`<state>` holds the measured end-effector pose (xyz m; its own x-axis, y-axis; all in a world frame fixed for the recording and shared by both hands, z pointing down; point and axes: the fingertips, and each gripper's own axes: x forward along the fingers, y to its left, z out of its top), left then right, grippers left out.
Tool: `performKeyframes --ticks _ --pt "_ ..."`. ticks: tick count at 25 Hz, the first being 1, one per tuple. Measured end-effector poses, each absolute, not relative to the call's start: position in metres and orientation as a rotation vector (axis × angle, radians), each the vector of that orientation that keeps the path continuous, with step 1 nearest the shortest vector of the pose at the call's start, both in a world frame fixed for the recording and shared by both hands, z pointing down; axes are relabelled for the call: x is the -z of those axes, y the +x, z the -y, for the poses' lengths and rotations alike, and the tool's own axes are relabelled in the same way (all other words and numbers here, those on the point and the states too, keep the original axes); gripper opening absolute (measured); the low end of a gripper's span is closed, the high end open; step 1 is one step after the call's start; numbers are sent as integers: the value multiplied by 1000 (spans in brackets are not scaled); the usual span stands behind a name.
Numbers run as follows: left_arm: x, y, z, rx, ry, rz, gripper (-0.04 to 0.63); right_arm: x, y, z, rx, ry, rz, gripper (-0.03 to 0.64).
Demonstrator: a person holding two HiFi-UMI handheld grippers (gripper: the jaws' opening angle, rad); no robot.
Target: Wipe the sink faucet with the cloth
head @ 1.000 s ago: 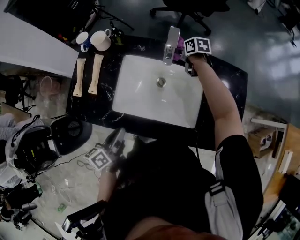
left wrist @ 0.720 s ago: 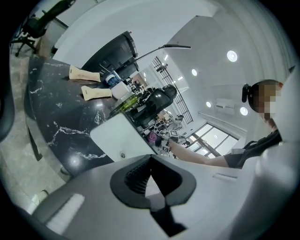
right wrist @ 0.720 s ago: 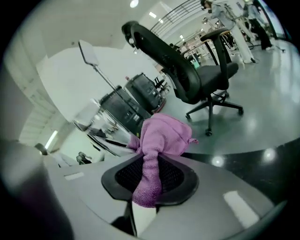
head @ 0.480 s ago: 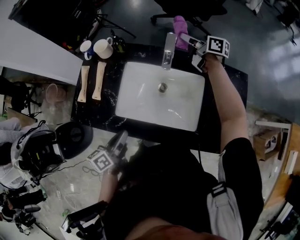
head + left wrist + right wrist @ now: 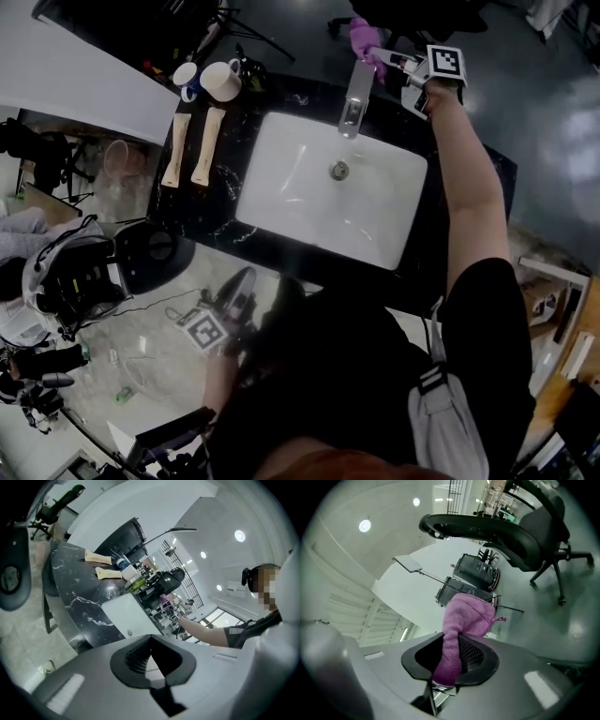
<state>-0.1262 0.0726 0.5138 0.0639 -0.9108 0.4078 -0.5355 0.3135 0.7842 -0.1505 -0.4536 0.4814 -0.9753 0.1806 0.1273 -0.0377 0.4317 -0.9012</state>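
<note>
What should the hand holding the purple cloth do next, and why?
Probably lower the right tool so the cloth meets the faucet. The cloth is clamped in the tool but sits in the air just beyond the faucet, not touching it, so no wiping can happen there.

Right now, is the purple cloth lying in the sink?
No, the cloth is pinched in the right gripper, outside the sink.

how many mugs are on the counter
2. A blue mug stands at the far left corner of the counter; a cream mug stands right beside it. The dark clutter behind them could hide more.
</note>
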Motion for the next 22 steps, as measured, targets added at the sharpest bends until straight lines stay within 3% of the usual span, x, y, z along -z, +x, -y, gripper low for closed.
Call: performKeyframes --ticks 4,13,22 --pt "-521 -124 -84 498 1290 1635 0 -510 -152 454 -1610 -175 2380 98" --pt "-530 -110 -91 512 1248 1652 0 -619 -146 452 -1142 164 2074 95" --pt "-528 -108 -90 528 1260 1649 0 -616 -145 456 -1057 235 2168 95"
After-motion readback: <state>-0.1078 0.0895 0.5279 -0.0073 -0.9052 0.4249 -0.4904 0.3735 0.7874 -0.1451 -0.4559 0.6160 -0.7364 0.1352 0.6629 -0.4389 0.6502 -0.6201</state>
